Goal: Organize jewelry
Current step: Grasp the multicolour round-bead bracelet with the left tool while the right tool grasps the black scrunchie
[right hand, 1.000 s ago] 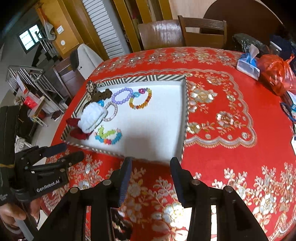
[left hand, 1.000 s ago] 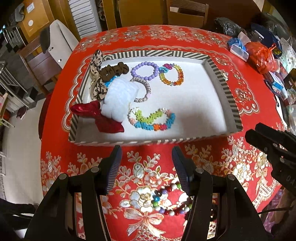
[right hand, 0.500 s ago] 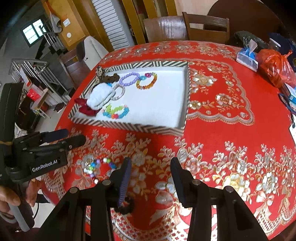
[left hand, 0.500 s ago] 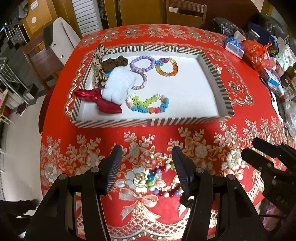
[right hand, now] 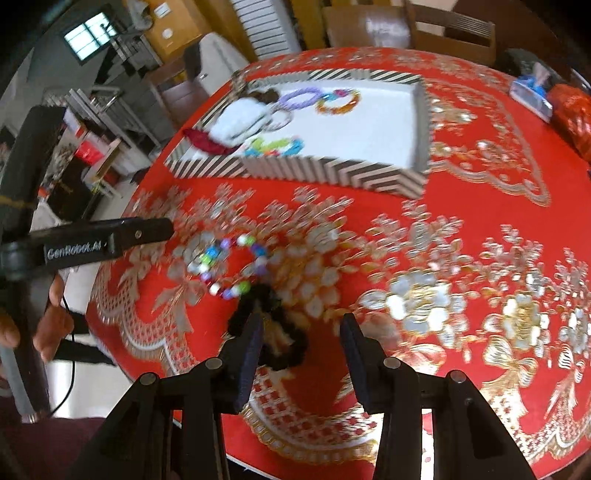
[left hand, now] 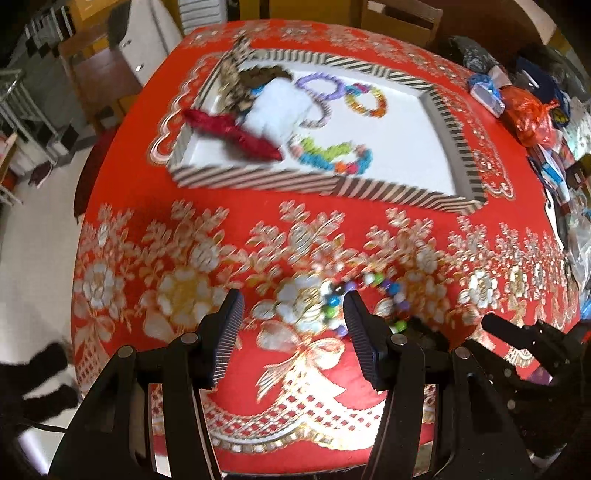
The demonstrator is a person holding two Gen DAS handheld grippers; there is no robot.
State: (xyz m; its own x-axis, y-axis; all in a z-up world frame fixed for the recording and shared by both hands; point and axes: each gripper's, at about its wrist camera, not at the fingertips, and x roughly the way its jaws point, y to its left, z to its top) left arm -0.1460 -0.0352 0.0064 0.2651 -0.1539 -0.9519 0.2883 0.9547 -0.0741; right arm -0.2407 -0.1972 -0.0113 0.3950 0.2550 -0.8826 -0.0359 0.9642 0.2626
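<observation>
A multicoloured bead bracelet [left hand: 364, 299] lies on the red tablecloth near the front edge, just beyond my left gripper's right finger; it also shows in the right wrist view [right hand: 231, 266]. A black fuzzy scrunchie [right hand: 269, 328] lies beside it, just ahead of my right gripper's left finger. The striped tray [left hand: 321, 184] holds several bracelets, a white scrunchie [left hand: 279, 110], a red bow [left hand: 232, 133] and leopard hair pieces. My left gripper [left hand: 291, 332] is open and empty. My right gripper [right hand: 301, 349] is open and empty.
The round table carries a red and gold embroidered cloth [left hand: 184, 266]. An orange bag [left hand: 528, 110], a tissue pack [right hand: 532, 92] and clutter sit at the right. Wooden chairs [right hand: 450, 29] stand behind. The table's front edge is close below both grippers.
Both grippers have pulled back from the tray toward the table's front edge. The bead bracelet and the black scrunchie have come into fuller view. Both jaws stay open.
</observation>
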